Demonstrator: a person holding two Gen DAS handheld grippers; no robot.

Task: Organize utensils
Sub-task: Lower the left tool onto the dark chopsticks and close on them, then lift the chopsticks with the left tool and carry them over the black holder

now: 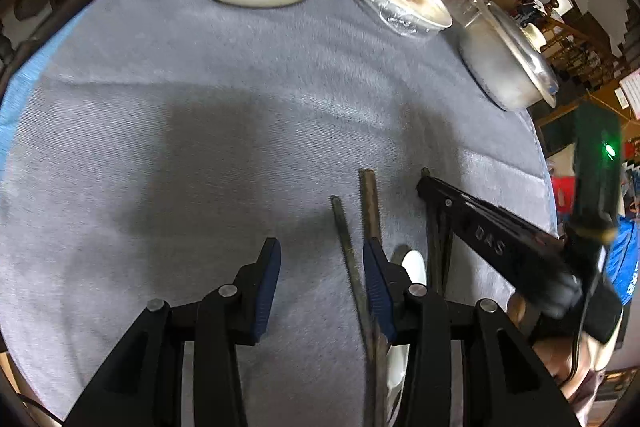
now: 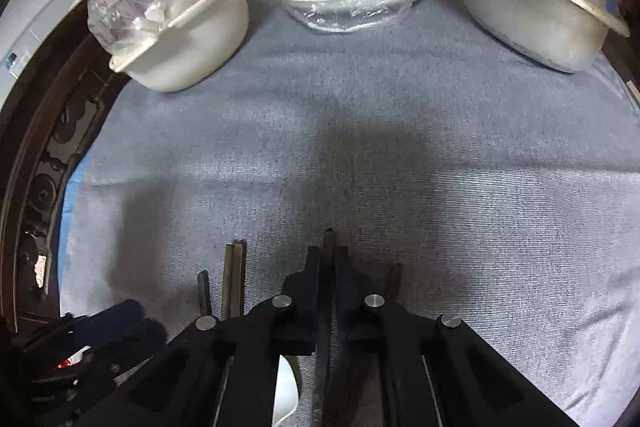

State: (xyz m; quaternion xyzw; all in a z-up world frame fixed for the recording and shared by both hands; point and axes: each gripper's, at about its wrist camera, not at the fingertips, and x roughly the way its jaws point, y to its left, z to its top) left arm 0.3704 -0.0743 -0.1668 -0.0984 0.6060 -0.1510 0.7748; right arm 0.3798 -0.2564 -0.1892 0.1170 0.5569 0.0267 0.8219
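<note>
From the left wrist, the left gripper (image 1: pixel 320 267) stands wide apart over the grey cloth (image 1: pixel 200 147), holding nothing; dark chopsticks (image 1: pixel 370 203) lie on the cloth just inside its right finger, with a white spoon (image 1: pixel 414 265) beside them, and the right gripper (image 1: pixel 432 191) reaches in further right. From the right wrist, the right gripper (image 2: pixel 329 259) is closed narrowly around one chopstick (image 2: pixel 329 239), while more chopsticks (image 2: pixel 234 275) lie to its left on the cloth
</note>
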